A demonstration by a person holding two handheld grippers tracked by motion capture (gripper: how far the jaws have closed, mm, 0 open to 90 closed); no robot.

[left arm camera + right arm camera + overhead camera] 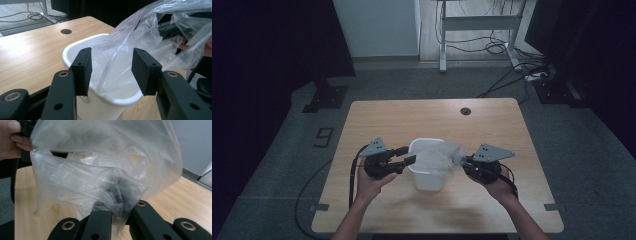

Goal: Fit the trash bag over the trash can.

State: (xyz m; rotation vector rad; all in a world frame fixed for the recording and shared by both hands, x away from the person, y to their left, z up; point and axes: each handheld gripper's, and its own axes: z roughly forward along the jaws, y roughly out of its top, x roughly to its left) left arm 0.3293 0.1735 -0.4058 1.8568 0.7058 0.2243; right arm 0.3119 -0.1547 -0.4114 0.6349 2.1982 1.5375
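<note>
A white plastic bin point(428, 181) stands in the middle of the wooden table point(422, 115). A clear plastic bag point(446, 154) hangs crumpled over its right rim and partly into it. My right gripper point(464, 162) is at the bin's right side, shut on a bunched edge of the bag point(100, 170); in the right gripper view the film wraps over the right gripper point(117, 216). My left gripper point(409, 155) is held at the bin's left rim point(75, 46), open. The bag point(150, 27) lies beyond the left gripper point(111, 71), whose pads do not press on it.
A round cable hole point(465, 111) sits near the table's far edge. Bare tabletop lies in front of and behind the bin. Beyond the table are a desk frame point(477, 22), floor cables point(512, 75) and dark stands point(326, 95).
</note>
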